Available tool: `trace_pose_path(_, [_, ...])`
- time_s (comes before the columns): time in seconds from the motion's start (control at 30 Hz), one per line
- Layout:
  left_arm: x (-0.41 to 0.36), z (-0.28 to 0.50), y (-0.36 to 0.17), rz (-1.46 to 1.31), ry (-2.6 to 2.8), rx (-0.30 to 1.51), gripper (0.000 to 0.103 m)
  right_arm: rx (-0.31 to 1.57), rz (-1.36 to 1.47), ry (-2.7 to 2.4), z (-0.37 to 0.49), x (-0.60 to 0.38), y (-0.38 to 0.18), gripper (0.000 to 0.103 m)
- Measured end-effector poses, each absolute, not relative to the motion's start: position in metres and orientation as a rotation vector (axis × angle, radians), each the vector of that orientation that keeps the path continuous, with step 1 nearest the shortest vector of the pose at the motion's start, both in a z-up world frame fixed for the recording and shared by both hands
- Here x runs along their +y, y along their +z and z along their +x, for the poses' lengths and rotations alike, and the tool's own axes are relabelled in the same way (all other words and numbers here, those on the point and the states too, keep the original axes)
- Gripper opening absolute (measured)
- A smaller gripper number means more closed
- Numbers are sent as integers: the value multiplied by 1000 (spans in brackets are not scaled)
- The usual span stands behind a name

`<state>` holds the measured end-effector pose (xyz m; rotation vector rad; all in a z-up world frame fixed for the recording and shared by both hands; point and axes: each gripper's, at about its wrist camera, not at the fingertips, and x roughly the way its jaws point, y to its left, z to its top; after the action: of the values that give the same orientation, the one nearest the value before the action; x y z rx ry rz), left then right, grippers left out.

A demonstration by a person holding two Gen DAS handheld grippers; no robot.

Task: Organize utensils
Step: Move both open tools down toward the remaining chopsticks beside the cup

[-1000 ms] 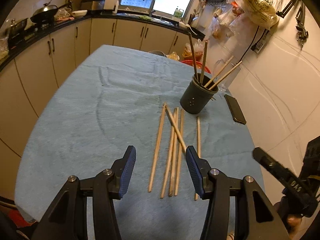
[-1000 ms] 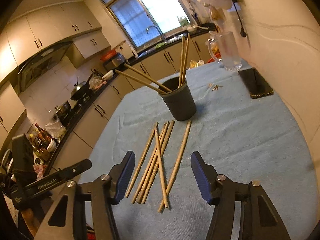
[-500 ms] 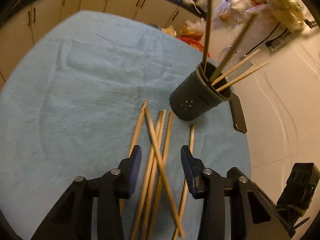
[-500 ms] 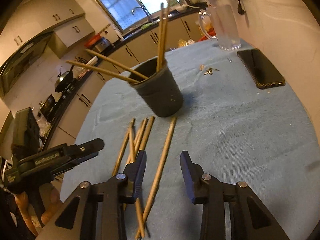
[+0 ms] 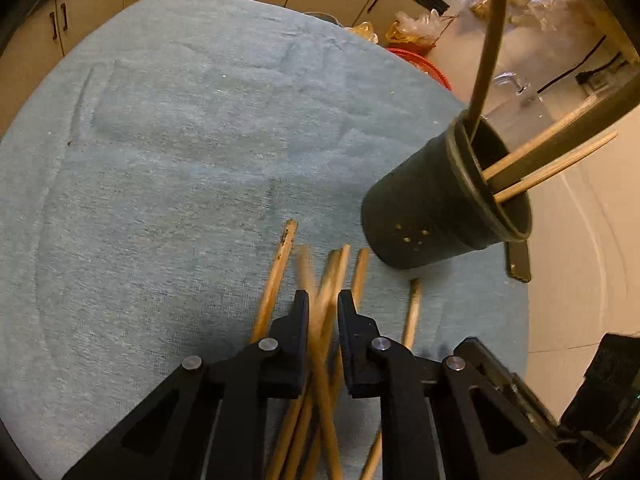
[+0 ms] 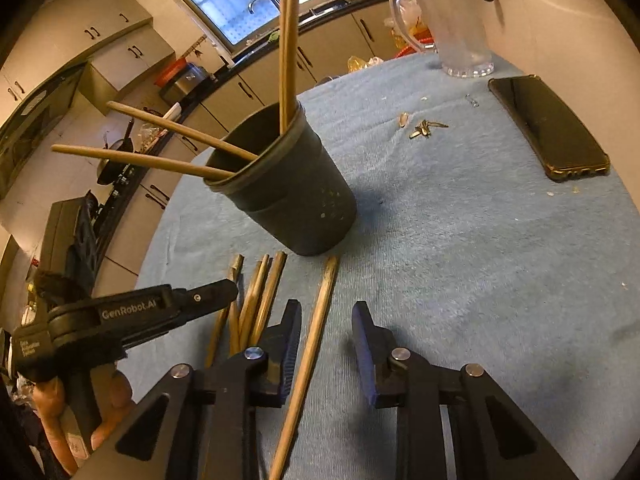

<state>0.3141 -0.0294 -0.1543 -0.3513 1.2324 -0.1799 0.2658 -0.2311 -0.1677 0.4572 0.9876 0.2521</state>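
Several wooden chopsticks (image 5: 276, 276) lie loose on the blue cloth in front of a dark round holder (image 5: 436, 216) that has several more standing in it. My left gripper (image 5: 323, 300) is low over the pile, its jaws closing, and the pads pinch two crossed chopsticks, one of them blurred. In the right wrist view the holder (image 6: 304, 200) stands just past a single chopstick (image 6: 326, 284) lying apart from the pile (image 6: 260, 288). My right gripper (image 6: 327, 306) straddles that stick with its jaws closing; there is a gap on both sides. The left gripper's finger (image 6: 160, 312) shows at the left.
A black phone (image 6: 548, 128) lies on the cloth at the right, near the wall. A clear glass jug (image 6: 460, 32) and small metal bits (image 6: 424, 128) sit behind the holder. The blue-covered table (image 6: 480, 260) drops off at the left toward kitchen cabinets. A hand (image 6: 52, 400) holds the left tool.
Both grippers have come down and forward onto the chopsticks and narrowed their jaws. The left jaws have closed around two crossed sticks; the right now straddles the single stick.
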Motion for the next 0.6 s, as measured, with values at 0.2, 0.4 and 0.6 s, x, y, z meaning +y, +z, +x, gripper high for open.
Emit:
trace_pose_path(0.2, [-24, 318, -161, -373, -183, 1258, 15, 1017, 446, 251, 281, -224, -173, 29])
trace_pose_path(0.4, [-27, 322, -158, -370, -207, 1257, 15, 1050, 444, 246, 292, -220, -179, 29])
trace_pose_path(0.6, [-7, 318, -142, -359, -179, 1197, 15, 1065, 430, 247, 293, -215, -184, 29])
